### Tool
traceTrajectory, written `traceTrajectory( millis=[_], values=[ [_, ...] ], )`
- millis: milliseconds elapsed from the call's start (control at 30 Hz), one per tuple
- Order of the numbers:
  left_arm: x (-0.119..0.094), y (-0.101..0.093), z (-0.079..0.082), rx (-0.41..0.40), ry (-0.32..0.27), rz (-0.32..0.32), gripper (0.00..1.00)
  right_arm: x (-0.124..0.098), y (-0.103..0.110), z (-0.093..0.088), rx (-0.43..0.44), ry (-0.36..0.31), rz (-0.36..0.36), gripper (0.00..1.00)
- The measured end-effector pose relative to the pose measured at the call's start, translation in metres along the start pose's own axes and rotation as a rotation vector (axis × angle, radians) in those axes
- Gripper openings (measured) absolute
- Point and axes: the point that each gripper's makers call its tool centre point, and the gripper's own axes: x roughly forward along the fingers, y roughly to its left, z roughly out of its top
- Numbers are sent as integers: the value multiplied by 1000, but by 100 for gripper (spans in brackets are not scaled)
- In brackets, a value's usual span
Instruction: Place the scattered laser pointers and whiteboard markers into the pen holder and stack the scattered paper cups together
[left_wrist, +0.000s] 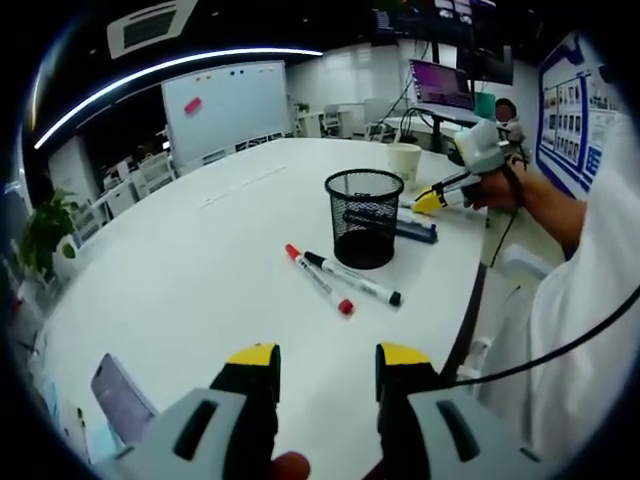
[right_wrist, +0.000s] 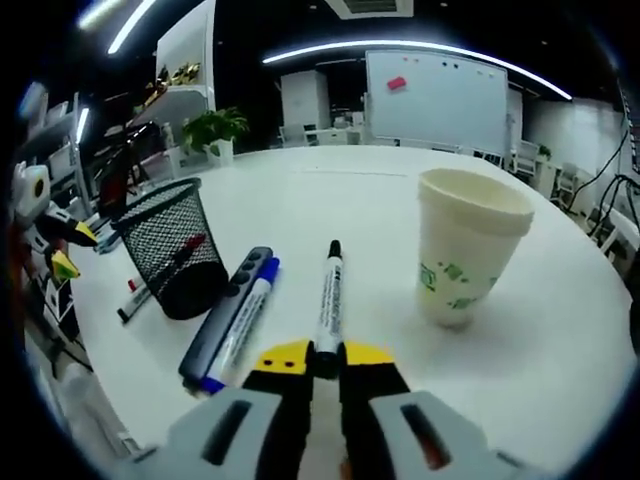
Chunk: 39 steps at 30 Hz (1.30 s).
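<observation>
My right gripper (right_wrist: 326, 354) is shut on the tail of a black whiteboard marker (right_wrist: 329, 290) that points away from me, just over the white table (right_wrist: 560, 330). A paper cup (right_wrist: 468, 245) with green print stands upright to its right. On its left lie a dark laser pointer (right_wrist: 226, 312) and a blue marker (right_wrist: 246, 322), beside the black mesh pen holder (right_wrist: 175, 245). My left gripper (left_wrist: 328, 360) hovers open above the table, well short of a red marker (left_wrist: 318, 278) and a black marker (left_wrist: 353, 278) lying before the pen holder (left_wrist: 364, 215). The right gripper (left_wrist: 432, 201) shows beyond the holder.
A phone (left_wrist: 122, 398) lies near the table edge at lower left. A person's white sleeve (left_wrist: 590, 300) fills the right side. A cable hangs off the table edge. Monitors, chairs and a whiteboard (left_wrist: 225, 105) stand beyond the table. The left gripper (right_wrist: 50, 245) shows at the far left.
</observation>
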Motion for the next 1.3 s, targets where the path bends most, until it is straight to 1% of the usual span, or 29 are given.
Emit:
traceTrajectory(
  millis=[400, 900, 1067, 1200, 1300],
  values=[
    [-1, -1, 1, 8, -2, -3, 39, 1, -1, 1, -22, -10, -1, 11],
    [-1, -2, 1, 15, 3, -3, 39, 1, -1, 1, -25, -8, 3, 11],
    [-1, -1, 1, 12, 2, -1, 39, -2, -2, 5, -27, -26, -4, 11],
    [0, -2, 0, 14, 4, -6, 39, -3, -4, 6, -56, -31, -13, 11],
    [0, -1, -1, 15, 6, -6, 39, -4, -6, 7, -51, -35, -18, 10]
  ],
)
